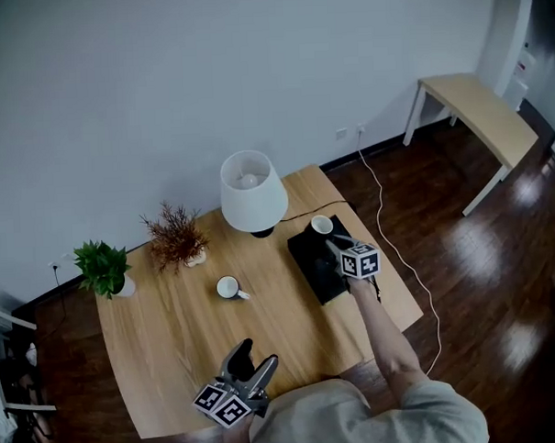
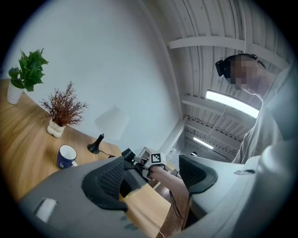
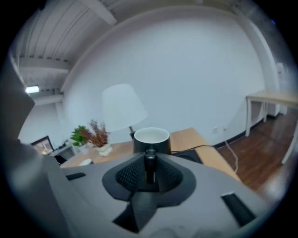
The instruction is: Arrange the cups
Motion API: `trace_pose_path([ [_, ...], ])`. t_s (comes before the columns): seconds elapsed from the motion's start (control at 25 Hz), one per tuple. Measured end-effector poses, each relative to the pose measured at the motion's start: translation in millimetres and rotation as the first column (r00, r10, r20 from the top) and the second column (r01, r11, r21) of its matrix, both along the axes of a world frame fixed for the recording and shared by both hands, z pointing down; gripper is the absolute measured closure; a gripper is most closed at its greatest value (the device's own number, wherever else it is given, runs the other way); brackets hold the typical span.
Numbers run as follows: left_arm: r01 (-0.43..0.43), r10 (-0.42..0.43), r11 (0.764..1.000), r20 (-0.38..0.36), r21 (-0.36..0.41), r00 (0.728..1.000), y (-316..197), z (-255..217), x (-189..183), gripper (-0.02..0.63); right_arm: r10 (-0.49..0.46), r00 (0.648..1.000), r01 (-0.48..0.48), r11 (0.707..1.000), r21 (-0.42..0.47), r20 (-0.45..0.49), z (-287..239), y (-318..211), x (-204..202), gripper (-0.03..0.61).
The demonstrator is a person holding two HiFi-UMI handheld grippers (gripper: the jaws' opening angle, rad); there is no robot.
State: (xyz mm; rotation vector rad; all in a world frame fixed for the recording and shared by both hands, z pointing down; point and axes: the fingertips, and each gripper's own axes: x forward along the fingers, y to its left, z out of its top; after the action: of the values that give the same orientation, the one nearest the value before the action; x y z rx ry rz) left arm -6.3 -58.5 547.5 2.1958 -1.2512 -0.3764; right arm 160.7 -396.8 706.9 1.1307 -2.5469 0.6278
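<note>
R gripper (image 3: 149,167) clenched on dark white-lined ceramic cup (image 3: 151,138) by its handle, lifted off the table. Carry step, I'd say. L gripper (image 2: 153,179) released, empty. Next: prob. set it down by blue ceramic mug (image 1: 228,287).

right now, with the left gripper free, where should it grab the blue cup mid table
Probably the handle: the blue cup stands upright with its handle sticking out rightward in the head view, toward the black mat, so come from that side.
</note>
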Motion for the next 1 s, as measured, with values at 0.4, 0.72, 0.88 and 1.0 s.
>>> trace_pose_path([
  [0.4,0.007,-0.007,1.000,0.002,0.008,1.000,1,-2,2,0.255,0.032,0.920,0.006,0.995,0.095,-0.392,40,-31,48,0.500],
  [0.72,0.016,-0.016,1.000,-0.006,0.011,1.000,4,-3,-1,0.255,0.053,0.916,-0.034,0.998,0.054,-0.397,45,-29,59,0.479],
  [0.88,0.018,-0.018,1.000,-0.009,0.008,1.000,4,-2,-1,0.255,0.109,0.921,-0.105,0.994,0.031,-0.373,43,-13,71,0.356],
  [1.0,0.018,-0.018,1.000,-0.016,0.003,1.000,2,1,-2,0.255,0.102,0.943,-0.089,0.995,0.054,-0.316,29,14,61,0.359],
])
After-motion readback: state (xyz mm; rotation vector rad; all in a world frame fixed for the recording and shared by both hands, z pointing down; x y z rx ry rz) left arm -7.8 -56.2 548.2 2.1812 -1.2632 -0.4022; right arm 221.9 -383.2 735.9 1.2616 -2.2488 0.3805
